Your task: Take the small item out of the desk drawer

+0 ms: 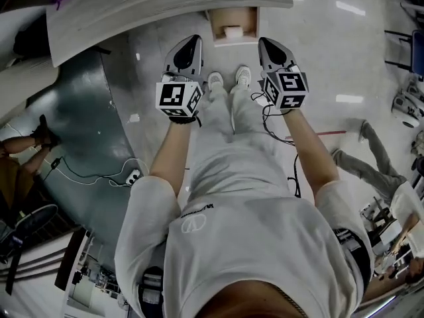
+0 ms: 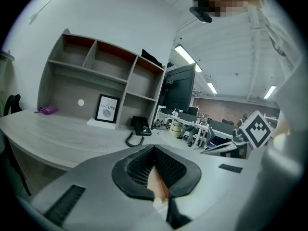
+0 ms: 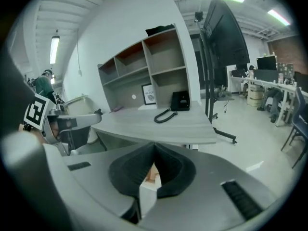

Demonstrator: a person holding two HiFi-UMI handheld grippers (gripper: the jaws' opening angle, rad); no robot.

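Small item (image 1: 233, 32), white, lies roughly mid-drawer in the open drawer (image 1: 251, 22), which juts toward you from under the far surface (image 1: 165, 5). Nothing touches it.

Risk: your fingers (image 3: 174, 173) are clenched, tip to tip, on both left gripper (image 1: 192, 42) and right gripper (image 1: 265, 44), with nothing between them. Go in like that and you'd likely shove the item deeper or rap the drawer wall. The drawer looks narrow, so two grippers together could collide.

Pose: forearms out ahead, grippers side by side, tipped slightly down, flanking the drawer mouth, short of it.
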